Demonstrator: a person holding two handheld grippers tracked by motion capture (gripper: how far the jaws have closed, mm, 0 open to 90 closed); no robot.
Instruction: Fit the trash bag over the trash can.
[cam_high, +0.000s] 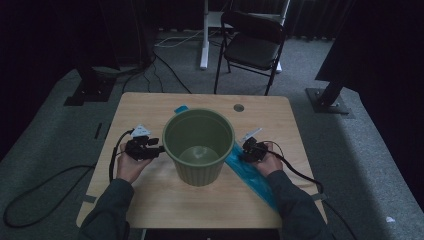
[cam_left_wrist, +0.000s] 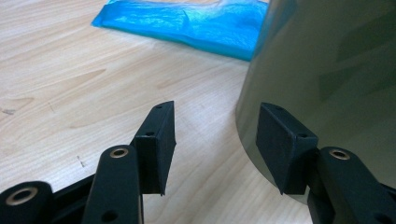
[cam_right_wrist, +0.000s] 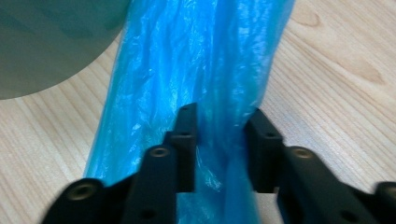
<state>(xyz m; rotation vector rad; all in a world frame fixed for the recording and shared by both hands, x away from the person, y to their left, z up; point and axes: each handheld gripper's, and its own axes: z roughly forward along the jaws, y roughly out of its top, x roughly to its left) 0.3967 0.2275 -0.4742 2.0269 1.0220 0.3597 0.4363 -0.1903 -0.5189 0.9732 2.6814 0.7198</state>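
A green plastic bin (cam_high: 197, 172) stands upright in the middle of the wooden table (cam_high: 145, 107). A long blue plastic bag (cam_high: 255, 180) lies flat under and beside it, running from the back to the front right edge. My left gripper (cam_high: 161, 149) is open at the bin's left wall. In the left gripper view (cam_left_wrist: 215, 135) bare table lies between the jaws, and one pad (cam_left_wrist: 282, 144) sits against the bin (cam_left_wrist: 327, 70). My right gripper (cam_right_wrist: 222, 126) is at the bin's right (cam_high: 243, 152), with a raised fold of the bag (cam_right_wrist: 196, 56) pinched between its jaws.
A black folding chair (cam_high: 255, 42) stands beyond the table's far edge. The table has a round cable hole (cam_high: 238, 107) near its back edge. Cables trail over the grey carpet at the left (cam_high: 45, 185). Dark stand bases (cam_high: 327, 97) flank the table.
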